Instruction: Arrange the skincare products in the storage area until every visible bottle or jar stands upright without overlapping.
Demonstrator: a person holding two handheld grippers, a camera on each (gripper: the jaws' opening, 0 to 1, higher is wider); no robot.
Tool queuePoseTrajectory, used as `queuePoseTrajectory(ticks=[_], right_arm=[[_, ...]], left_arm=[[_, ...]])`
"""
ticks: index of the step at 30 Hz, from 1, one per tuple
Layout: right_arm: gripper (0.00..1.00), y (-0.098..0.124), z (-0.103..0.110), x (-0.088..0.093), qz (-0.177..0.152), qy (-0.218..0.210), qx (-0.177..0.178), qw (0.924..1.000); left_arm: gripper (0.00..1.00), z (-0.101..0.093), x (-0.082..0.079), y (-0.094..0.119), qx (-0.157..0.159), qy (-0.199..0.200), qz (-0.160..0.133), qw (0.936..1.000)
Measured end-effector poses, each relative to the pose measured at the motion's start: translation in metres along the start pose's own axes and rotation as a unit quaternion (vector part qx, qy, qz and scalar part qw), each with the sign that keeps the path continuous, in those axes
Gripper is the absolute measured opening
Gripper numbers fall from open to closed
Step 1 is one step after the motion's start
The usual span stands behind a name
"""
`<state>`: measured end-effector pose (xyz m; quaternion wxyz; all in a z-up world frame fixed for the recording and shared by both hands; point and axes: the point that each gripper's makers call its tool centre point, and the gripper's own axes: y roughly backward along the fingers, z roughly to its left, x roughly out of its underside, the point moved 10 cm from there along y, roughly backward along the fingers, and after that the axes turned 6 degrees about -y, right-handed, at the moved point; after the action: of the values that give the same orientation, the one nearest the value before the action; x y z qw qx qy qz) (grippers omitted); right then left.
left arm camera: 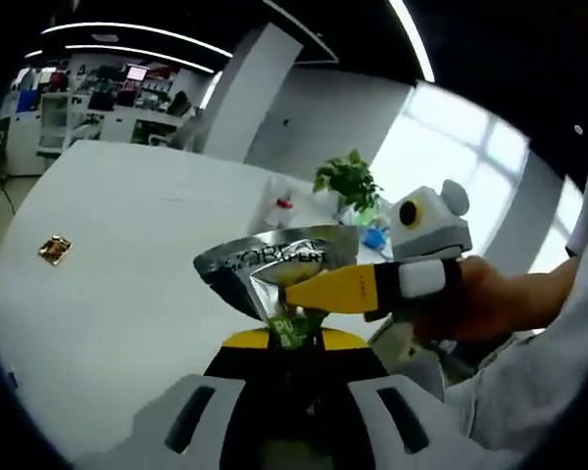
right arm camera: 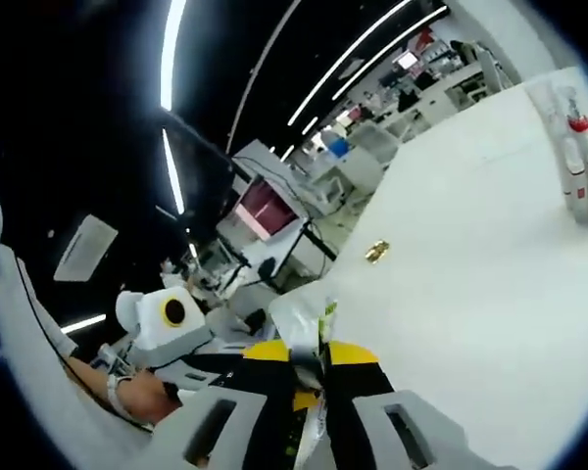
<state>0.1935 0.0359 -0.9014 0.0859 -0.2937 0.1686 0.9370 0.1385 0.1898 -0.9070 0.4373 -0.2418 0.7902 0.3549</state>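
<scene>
Item: silver foil pouch (left arm camera: 274, 269), held above the white table (left arm camera: 118, 294).
Left claw (left arm camera: 292, 338): closed on its lower edge.
Right claw (right arm camera: 309, 357): pinching its side.
Handling: likely light, limp, slick; grip flat seams.

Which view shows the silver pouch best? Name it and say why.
The left gripper view: the silver pouch faces the camera, printed front readable in part, held above the white table by the left gripper and right gripper. The right gripper view catches it edge-on between that gripper's jaws.
</scene>
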Motion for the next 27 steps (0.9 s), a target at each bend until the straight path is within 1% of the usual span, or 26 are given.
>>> queuePoseTrajectory(ticks=[1,3,4,5,7,8,9,11,13,15,16,18,19,20,21,22,23,24,25,26,27], right_arm=[[0.02,0.001,0.0,0.0,0.0,-0.007,-0.003,1.0],[0.01,0.005,-0.001,-0.002,-0.004,-0.014,-0.006,0.9999],[0.0,0.008,-0.001,-0.004,-0.007,-0.014,-0.006,0.9999],[0.0,0.011,0.0,-0.006,-0.006,-0.017,-0.013,0.9998],[0.0,0.016,0.0,-0.009,-0.008,-0.02,-0.025,0.9995],[0.0,0.017,0.0,-0.01,-0.009,-0.018,-0.026,0.9995],[0.0,0.018,0.0,-0.011,-0.008,-0.017,-0.027,0.9995],[0.0,0.02,-0.002,-0.013,-0.007,-0.016,-0.026,0.9995],[0.0,0.022,-0.005,-0.016,-0.007,-0.019,-0.034,0.9992],[0.0,0.024,-0.003,-0.017,-0.001,-0.036,-0.059,0.9976],[0.0,0.024,-0.002,-0.017,0.004,-0.039,-0.071,0.9967],[0.0,0.026,0.001,-0.018,0.013,-0.042,-0.094,0.9946],[0.0,0.027,0.003,-0.019,0.017,-0.047,-0.109,0.9928],[0.0,0.028,0.005,-0.02,0.018,-0.053,-0.126,0.9905],[0.0,0.029,0.006,-0.021,0.021,-0.059,-0.135,0.9888],[0.0,0.029,0.008,-0.022,0.024,-0.07,-0.149,0.9861],[0.0,0.029,0.009,-0.023,0.021,-0.079,-0.158,0.9841],[0.0,0.03,0.007,-0.024,0.016,-0.089,-0.159,0.9832],[0.0,0.031,0.005,-0.025,0.014,-0.086,-0.156,0.984],[0.0,0.034,0.004,-0.027,0.007,-0.091,-0.155,0.9838],[0.0,0.035,0.006,-0.029,-0.002,-0.105,-0.169,0.98]], left_arm=[[0.22,0.003,-0.001,0.002,0.0,-0.001,-0.015,0.9999],[0.28,0.007,-0.002,0.007,0.001,0.018,-0.029,0.9994],[0.32,0.01,-0.004,0.01,0.006,0.034,-0.044,0.9985],[0.34,0.012,-0.004,0.011,0.008,0.037,-0.052,0.9979],[0.39,0.017,-0.005,0.013,0.011,0.051,-0.058,0.997],[0.41,0.019,-0.005,0.013,0.015,0.056,-0.059,0.9966],[0.44,0.021,-0.005,0.013,0.02,0.07,-0.065,0.9952],[0.49,0.023,-0.006,0.011,0.026,0.075,-0.066,0.9946],[0.52,0.023,-0.005,0.009,0.046,0.104,-0.07,0.991],[0.55,0.022,-0.005,0.006,0.062,0.134,-0.074,0.9862],[0.54,0.021,-0.005,0.006,0.076,0.143,-0.072,0.9842],[0.49,0.021,-0.006,0.005,0.082,0.15,-0.073,0.9827],[0.48,0.017,-0.008,0.004,0.1,0.15,-0.085,0.9799],[0.45,0.015,-0.009,0.004,0.116,0.16,-0.086,0.9766],[0.4,0.012,-0.01,0.003,0.138,0.178,-0.085,0.9706],[0.36,0.01,-0.011,0.003,0.151,0.189,-0.085,0.9665],[0.31,0.009,-0.011,0.003,0.157,0.198,-0.082,0.9642],[0.24,0.01,-0.01,0.003,0.154,0.2,-0.076,0.9647],[0.19,0.006,-0.013,0.004,0.181,0.207,-0.085,0.9576],[0.16,0.005,-0.014,0.006,0.188,0.208,-0.091,0.9556],[0.14,0.005,-0.016,0.006,0.183,0.234,-0.094,0.9502]])
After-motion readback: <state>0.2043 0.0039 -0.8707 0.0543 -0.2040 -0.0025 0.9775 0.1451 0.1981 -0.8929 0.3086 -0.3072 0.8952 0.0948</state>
